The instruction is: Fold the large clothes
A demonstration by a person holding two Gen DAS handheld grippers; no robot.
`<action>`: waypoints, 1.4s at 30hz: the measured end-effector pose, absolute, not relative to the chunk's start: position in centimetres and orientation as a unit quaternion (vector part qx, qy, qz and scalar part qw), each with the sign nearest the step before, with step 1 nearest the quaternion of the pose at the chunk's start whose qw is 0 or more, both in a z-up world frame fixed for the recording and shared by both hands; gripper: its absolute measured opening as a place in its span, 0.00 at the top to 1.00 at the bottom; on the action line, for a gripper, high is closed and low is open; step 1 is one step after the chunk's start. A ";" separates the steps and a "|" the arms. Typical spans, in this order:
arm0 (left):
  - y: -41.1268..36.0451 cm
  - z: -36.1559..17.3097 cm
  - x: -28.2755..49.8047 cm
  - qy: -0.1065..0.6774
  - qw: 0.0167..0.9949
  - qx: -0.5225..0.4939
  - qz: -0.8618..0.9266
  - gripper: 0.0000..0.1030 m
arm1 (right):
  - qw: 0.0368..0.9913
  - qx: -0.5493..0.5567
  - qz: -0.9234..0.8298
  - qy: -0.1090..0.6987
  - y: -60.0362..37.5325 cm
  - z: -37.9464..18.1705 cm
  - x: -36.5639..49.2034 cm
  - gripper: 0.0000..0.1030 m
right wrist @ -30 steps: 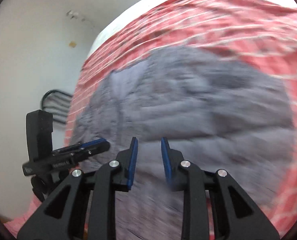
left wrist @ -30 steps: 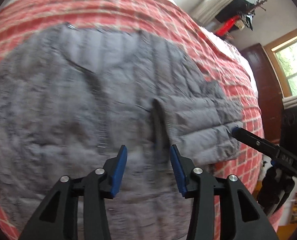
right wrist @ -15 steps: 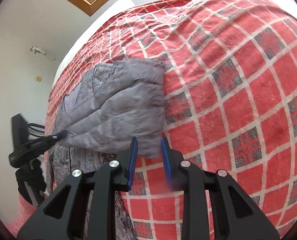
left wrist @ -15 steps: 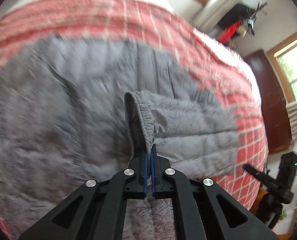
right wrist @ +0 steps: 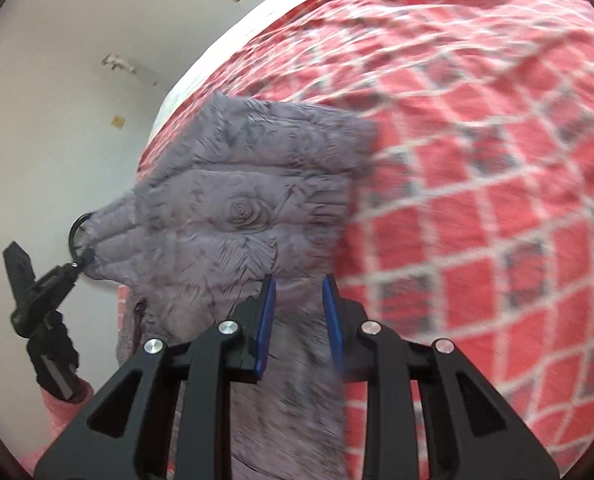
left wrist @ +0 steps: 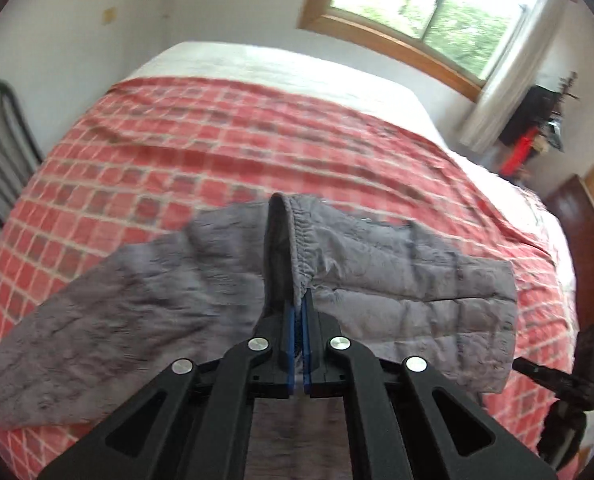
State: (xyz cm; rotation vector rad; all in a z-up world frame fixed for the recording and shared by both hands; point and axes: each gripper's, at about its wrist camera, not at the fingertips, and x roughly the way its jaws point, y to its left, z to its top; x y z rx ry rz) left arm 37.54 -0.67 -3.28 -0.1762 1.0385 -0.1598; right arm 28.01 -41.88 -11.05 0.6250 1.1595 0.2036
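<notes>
Left gripper [left wrist: 299,312] pinches grey jacket [left wrist: 397,280] cuff, pads mostly hidden.

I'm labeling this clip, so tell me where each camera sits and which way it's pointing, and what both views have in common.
Left wrist: rides the left gripper, looking along its jaws across the bed toward the window; jaws shut on the gray jacket's cuff.
Right wrist: rides the right gripper, looking over the jacket's edge toward the white wall; jaws open, holding nothing; the left gripper appears at far left.
Shared: the gray jacket and the red checked blanket.
</notes>
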 end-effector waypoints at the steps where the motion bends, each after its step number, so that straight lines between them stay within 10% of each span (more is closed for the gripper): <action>1: 0.2 -3.9 37.7 0.500 0.859 -0.084 -0.067 0.98 | 0.784 0.286 0.097 0.542 -41.3 -11.3 28.6 0.76; 14: 4.9 -16.4 39.2 0.597 0.799 -0.069 -0.015 0.96 | 0.755 0.201 0.070 0.620 -36.8 -16.7 31.4 0.78; 26: 2.0 -6.4 38.9 0.534 0.840 -0.058 -0.073 0.89 | 0.786 0.164 0.098 0.588 -35.0 -9.5 35.2 0.73; 42: -7.1 -15.8 43.8 0.612 0.784 -0.021 -0.102 0.89 | 0.745 0.164 0.065 0.643 -33.5 -16.1 41.2 0.75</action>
